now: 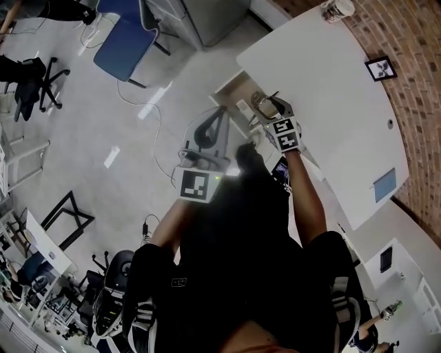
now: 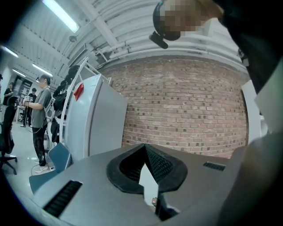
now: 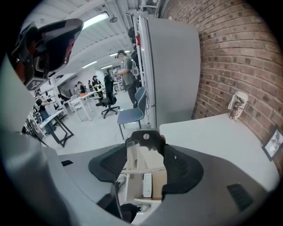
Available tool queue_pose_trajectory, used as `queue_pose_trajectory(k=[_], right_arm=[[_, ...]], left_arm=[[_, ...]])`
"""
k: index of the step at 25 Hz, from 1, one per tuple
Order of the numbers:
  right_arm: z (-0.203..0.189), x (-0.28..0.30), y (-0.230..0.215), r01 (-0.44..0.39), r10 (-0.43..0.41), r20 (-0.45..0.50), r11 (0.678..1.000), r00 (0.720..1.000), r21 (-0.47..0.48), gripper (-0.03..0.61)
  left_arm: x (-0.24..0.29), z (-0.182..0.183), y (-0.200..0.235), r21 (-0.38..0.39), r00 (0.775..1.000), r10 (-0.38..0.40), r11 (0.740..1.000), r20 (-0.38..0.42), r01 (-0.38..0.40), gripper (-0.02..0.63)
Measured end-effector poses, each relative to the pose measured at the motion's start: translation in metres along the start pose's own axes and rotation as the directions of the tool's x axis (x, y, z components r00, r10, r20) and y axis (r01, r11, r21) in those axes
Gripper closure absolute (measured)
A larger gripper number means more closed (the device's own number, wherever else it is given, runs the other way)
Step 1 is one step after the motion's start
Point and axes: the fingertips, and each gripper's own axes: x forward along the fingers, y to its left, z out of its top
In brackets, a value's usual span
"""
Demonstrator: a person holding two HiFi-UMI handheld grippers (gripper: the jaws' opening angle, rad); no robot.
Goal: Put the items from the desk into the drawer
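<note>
right tongs: pinching clear container between both pads, open drawer below the tips | left tongs: pressed together, nothing between, container to their right

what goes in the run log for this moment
left gripper: shut, empty | right gripper: shut on clear item | place: over open drawer | step: item not yet released

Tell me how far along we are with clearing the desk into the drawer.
Done: a white item lies in the open drawer. In hand: the right claw grips a clear object over it. Left: a cup, a picture frame and a blue card on the desk.
</note>
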Motion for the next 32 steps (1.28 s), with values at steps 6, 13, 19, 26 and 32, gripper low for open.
queue_pose_trajectory(k=[6, 13, 19, 26, 32], right_arm=[[-0.020, 0.032, 0.029, -0.018, 0.019, -0.070, 1.000, 0.997, 0.024, 0.319], [-0.056, 0.070, 0.040, -0.044, 0.054, -0.153, 0.997, 0.987, 0.066, 0.319], [-0.103, 0.110, 0.029, -0.042, 0.070, -0.245, 0.992, 0.967, 0.117, 0.319], [-0.157, 0.156, 0.027, -0.056, 0.098, -0.330, 0.990, 0.939, 0.133, 0.319], [-0.205, 0.183, 0.018, 0.007, 0.074, -0.380, 0.978, 0.922, 0.208, 0.319]], left_arm=[[-0.004, -0.027, 0.027, -0.041, 0.998, -0.041, 0.998, -0.055, 0.039, 0.615], [0.007, -0.055, 0.043, -0.057, 0.995, -0.058, 0.997, -0.087, 0.053, 0.615], [0.024, -0.073, 0.049, -0.065, 0.994, -0.059, 0.996, -0.091, 0.053, 0.615], [0.037, -0.107, 0.050, -0.100, 0.992, -0.060, 0.994, -0.107, 0.050, 0.615], [0.039, -0.131, 0.054, -0.130, 0.991, -0.043, 0.991, -0.128, 0.027, 0.615]])
